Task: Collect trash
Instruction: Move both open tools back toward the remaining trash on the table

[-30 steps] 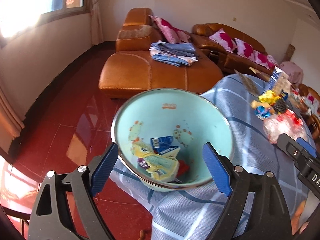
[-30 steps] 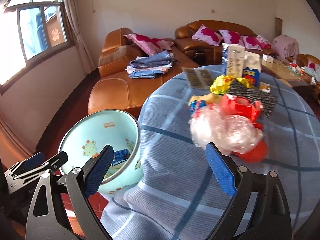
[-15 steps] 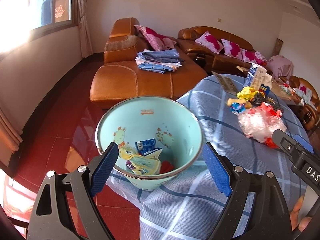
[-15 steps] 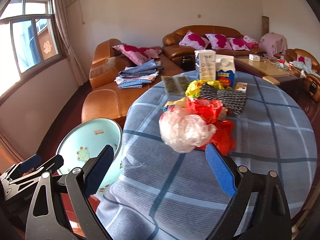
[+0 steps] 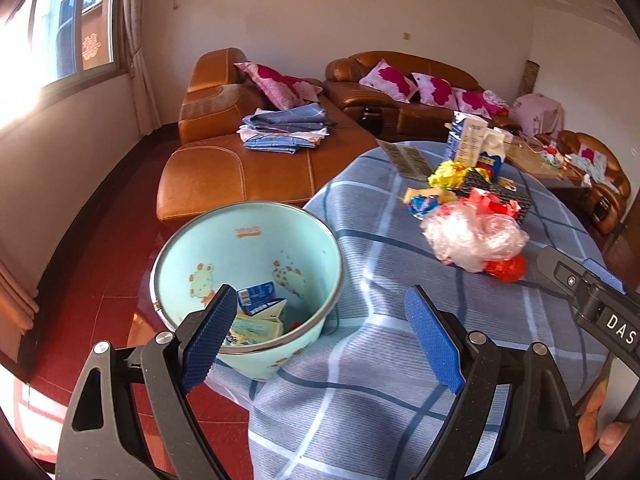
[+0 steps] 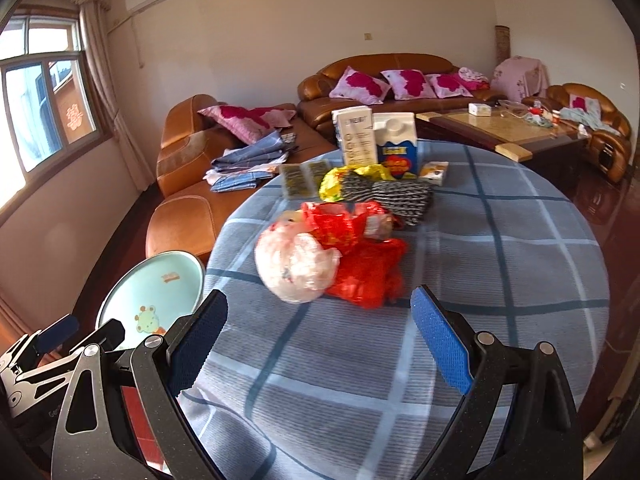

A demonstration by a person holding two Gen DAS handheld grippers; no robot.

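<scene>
Two grippers, both empty, jaws spread wide. Left gripper hangs over the table edge, its left finger in front of the light-blue trash bin, which stands on the red floor against the blue plaid tablecloth. Bin holds cartons and wrappers. Right gripper hovers above bare cloth, nothing between its pads. Just beyond it: crumpled clear plastic bag touching red plastic bag. Farther: grey knitted cloth, yellow wrapper, two upright cartons. Behind the table: brown leather sofa with pink cushions, folded clothes on the chaise.
</scene>
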